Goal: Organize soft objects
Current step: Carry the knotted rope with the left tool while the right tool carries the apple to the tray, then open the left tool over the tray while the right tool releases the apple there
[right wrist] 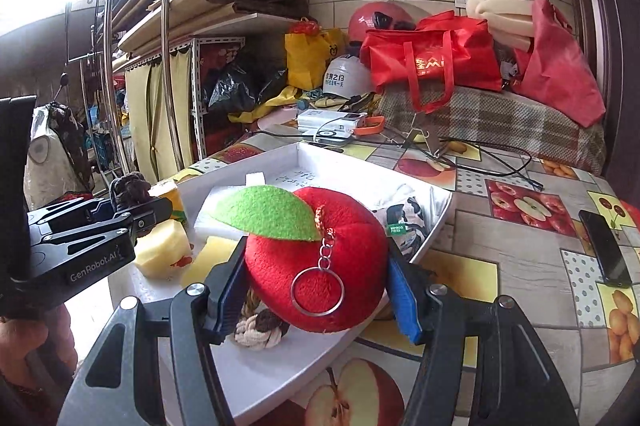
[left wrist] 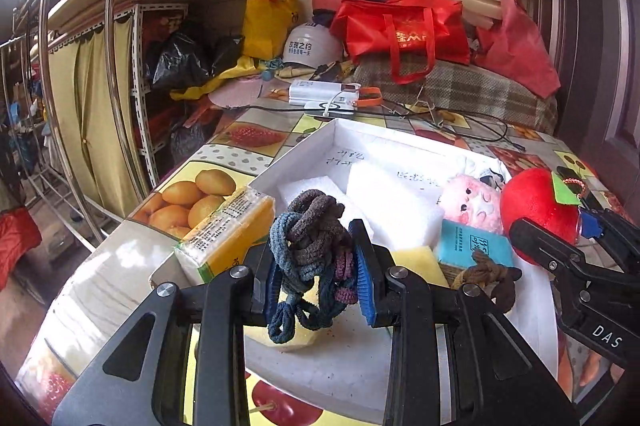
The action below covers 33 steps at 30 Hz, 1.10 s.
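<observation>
Grippers both loaded above the white tray (left wrist: 316, 142); soft goods in transit.

Left gripper (left wrist: 320, 266) pinches a tangled bunch of hair ties (left wrist: 308, 226) between its blue pads; right gripper (right wrist: 316, 290) clamps a red plush apple (right wrist: 320, 258) at its waist, at 3 o'clock of the left; both loads look light and squashy; the ties probably snag and dangle, so mid-bundle holds best; the apple's keyring (right wrist: 318, 292) hangs loose.

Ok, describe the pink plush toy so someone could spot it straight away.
Find the white box on the fruit-print tablecloth. Along its right side lies the pink plush toy, beside a white foam block. It alone is pink and has a stitched face.
</observation>
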### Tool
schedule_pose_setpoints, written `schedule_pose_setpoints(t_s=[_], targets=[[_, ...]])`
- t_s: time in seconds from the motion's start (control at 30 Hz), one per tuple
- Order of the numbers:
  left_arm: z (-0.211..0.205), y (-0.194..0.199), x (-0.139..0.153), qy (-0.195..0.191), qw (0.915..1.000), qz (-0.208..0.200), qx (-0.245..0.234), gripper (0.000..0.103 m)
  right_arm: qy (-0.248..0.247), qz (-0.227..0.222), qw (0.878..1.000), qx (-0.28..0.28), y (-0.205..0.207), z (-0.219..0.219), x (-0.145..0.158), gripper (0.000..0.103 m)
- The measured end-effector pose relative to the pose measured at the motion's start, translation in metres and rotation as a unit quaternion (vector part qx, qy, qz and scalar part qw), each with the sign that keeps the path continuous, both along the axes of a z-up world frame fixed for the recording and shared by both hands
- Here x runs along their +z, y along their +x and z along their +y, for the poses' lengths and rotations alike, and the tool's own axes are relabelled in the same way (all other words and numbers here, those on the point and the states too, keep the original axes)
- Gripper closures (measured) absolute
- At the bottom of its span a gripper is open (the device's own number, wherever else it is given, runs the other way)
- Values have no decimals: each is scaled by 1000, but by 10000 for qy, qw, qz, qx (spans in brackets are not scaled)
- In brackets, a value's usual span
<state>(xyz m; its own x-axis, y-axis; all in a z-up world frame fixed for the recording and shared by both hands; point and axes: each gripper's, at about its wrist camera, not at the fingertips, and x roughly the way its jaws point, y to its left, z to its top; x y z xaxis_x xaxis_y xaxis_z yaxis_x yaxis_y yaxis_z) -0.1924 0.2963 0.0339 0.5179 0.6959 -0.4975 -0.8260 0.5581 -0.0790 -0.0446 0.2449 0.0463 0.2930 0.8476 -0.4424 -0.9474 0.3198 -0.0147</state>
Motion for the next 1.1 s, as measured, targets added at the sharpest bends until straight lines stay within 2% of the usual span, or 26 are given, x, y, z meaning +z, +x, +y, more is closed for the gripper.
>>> schedule_pose_setpoints(t_s=[0.2,0.3,0.43,0.47,0.5,0.53,0.6,0.67,0.77,1.1], targets=[[20,14,-6,-376,9992,168,-25,72,-331,122,9994,-62,14,28,-5,41],[17,16,-5,-312,9992,228,-60,72,-403,20,9992,37,9,30,-6,41],[11,18,-3,-150,9994,297,-23,71,-435,-351,9983,179,-5,31,-5,38],[9,18,-2,-100,9995,315,20,68,-452,-429,9978,215,-8,32,-5,34],[9,17,-2,-44,9993,346,114,60,-468,-505,9974,216,-10,33,-5,21],[9,16,-1,-5,9990,367,272,53,-454,-583,9971,168,-12,32,-5,13],[11,9,-1,-16,9979,303,568,15,-381,-567,9976,121,-10,30,-3,11],[15,3,-1,-75,9976,183,660,0,-293,-437,9986,31,-2,27,-1,0],[13,3,-1,15,9974,206,698,0,-270,-369,9990,3,2,28,0,0],[10,-1,0,49,9967,105,803,0,-100,-674,9977,-10,-9,24,3,0]])
